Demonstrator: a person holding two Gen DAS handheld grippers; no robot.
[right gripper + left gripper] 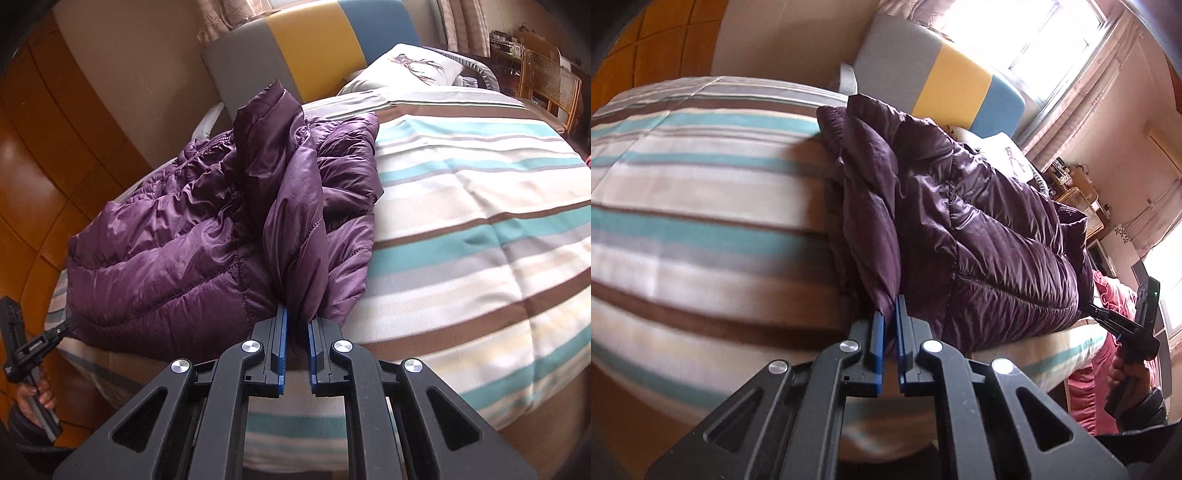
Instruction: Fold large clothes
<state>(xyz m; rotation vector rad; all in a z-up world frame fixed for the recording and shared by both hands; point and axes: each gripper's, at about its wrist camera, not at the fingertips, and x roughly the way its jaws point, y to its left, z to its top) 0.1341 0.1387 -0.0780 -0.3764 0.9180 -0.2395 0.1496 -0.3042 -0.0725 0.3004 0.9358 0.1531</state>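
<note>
Lying bunched on the striped bedspread (480, 206), the jacket (192, 251) is glossy purple quilted nylon, puffy and creased, its long axis running along the near bed edge, away from the headboard (306, 48). The left gripper (890, 314) is clamped on a peaked fold at one end. The right gripper (298, 321) pinches a raised fold at the other end.

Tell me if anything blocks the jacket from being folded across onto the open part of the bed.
Nothing visible does. Both the left gripper and the right gripper are shut on the purple jacket. The striped bedspread beside it lies bare; the pillow sits well off by the headboard.
</note>
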